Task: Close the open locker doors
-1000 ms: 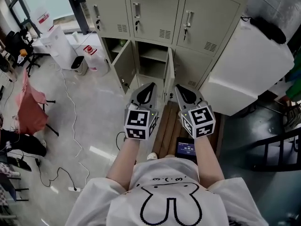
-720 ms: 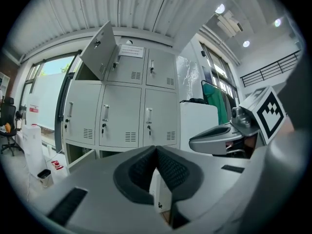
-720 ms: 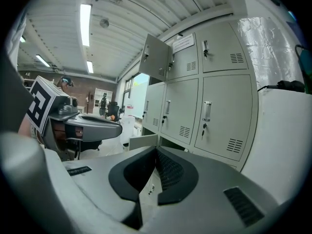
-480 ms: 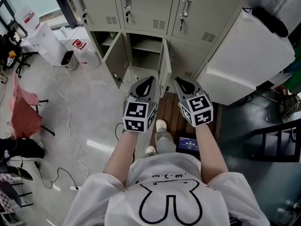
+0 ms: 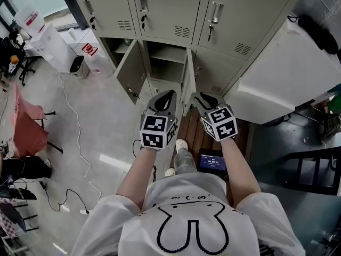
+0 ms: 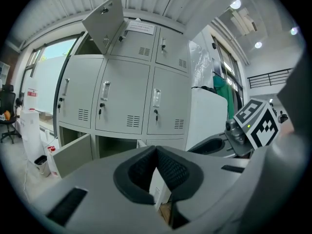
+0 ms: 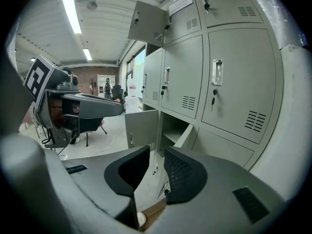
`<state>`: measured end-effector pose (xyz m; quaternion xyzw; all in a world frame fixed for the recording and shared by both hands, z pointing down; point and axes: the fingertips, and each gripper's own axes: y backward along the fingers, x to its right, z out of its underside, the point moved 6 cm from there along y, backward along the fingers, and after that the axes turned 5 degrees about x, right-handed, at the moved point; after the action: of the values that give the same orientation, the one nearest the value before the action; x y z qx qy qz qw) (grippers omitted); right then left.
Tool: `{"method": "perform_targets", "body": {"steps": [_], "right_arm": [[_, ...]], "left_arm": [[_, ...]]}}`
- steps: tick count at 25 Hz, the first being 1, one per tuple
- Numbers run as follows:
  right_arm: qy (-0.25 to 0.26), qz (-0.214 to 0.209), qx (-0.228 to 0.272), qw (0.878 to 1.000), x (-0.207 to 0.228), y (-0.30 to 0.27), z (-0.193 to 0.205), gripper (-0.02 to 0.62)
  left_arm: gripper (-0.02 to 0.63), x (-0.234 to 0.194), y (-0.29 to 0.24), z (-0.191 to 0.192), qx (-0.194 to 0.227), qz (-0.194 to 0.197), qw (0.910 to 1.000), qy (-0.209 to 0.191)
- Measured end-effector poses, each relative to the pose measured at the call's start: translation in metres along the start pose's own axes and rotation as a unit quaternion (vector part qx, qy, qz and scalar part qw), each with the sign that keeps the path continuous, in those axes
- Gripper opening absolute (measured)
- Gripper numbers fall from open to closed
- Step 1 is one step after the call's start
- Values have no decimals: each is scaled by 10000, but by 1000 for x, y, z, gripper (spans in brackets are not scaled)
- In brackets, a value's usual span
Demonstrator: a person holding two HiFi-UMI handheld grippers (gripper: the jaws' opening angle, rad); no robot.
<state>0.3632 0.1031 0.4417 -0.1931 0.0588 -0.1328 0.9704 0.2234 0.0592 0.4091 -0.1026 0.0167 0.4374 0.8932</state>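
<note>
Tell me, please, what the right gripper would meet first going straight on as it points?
Probably the open lower locker door, seen edge-on just beyond the right gripper, though depth is unclear. Its jaws have just been opening, with nothing between them.

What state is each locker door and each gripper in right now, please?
Top-row left door: open.
Middle-row doors: shut.
Bottom-row left door: open.
Bottom-row middle door: open.
Bottom-row right door: shut.
Left gripper: shut, empty.
Right gripper: jaws just opened, nothing between them.
</note>
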Motion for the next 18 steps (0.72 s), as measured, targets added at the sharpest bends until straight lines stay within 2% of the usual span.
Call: {"method": "perform_targets", "body": {"steps": [13,18], "right_arm": [[-365,-366,-776,9956,31,-60,43,71],[-388,-687,-860,9932,32,-69,44,78]], "left_arm": [[15,-24,-49,25,-565,-65,9984,62],[15,-30,-61,32,-696,-58,9975,127]]}}
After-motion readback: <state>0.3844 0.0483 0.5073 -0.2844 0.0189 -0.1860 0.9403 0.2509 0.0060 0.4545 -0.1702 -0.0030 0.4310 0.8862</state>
